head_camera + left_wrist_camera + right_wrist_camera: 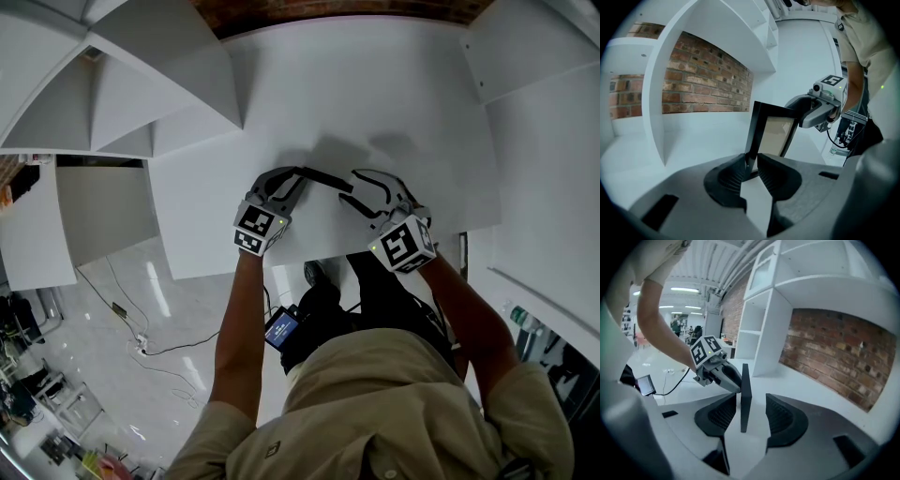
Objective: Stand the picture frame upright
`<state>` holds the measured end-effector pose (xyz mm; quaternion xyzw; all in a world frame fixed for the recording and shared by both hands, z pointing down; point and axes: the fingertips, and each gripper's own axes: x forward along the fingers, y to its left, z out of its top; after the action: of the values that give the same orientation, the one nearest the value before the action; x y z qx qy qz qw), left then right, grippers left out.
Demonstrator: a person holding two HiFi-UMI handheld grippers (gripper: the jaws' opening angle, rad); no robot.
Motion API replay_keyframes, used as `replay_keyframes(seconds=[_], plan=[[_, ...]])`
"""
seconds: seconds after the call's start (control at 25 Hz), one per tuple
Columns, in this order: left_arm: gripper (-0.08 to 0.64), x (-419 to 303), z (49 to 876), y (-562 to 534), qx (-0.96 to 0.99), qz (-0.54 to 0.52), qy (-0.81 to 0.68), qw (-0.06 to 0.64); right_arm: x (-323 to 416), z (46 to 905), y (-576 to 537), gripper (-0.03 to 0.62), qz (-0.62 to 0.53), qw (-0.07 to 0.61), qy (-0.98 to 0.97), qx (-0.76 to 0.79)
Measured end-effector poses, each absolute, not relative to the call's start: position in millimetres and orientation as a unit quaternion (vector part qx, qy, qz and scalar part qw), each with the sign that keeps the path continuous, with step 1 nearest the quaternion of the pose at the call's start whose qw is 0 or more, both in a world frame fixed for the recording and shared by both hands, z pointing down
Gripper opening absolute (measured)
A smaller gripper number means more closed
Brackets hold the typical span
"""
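We find the thin black rectangular picture frame standing upright on the white bench. In the head view it sits just toward 12 o'clock from our hands.

We judge it light and stiff. Its pale pane is probably fragile, and its narrow foot would make it quick to tip. The side rails look like the safest hold, low down and clear of the pane.

The left hand-held gripper is clamped on the frame's rail at the 9 o'clock end. The right hand-held gripper is released. Its jaws stand apart around the 3 o'clock edge, with a gap beside the rail.

The left forearm and the right forearm reach toward 12 o'clock. Both tools tilt slightly downward and angle in toward each other.
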<state>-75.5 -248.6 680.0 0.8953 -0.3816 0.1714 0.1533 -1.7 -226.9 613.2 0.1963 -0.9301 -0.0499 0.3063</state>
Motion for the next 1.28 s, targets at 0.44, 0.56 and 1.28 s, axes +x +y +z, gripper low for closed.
replay_keyframes(seconds=[0.44,0.56,1.28], plan=[[0.077,-75,681,-243,0.899,0.185,-0.37,0.146,-2,630,-233,0.067,0.01,0.303,-0.941,0.149],[0.077,-76,683,-241,0.903,0.202,-0.356,0.132,0,631,-237,0.067,-0.006,0.312,-0.943,0.114],[0.084,-68,663,-251,0.914,0.246,-0.318,0.056,-2,634,-263,0.067,-0.012,0.317,-0.946,0.063]])
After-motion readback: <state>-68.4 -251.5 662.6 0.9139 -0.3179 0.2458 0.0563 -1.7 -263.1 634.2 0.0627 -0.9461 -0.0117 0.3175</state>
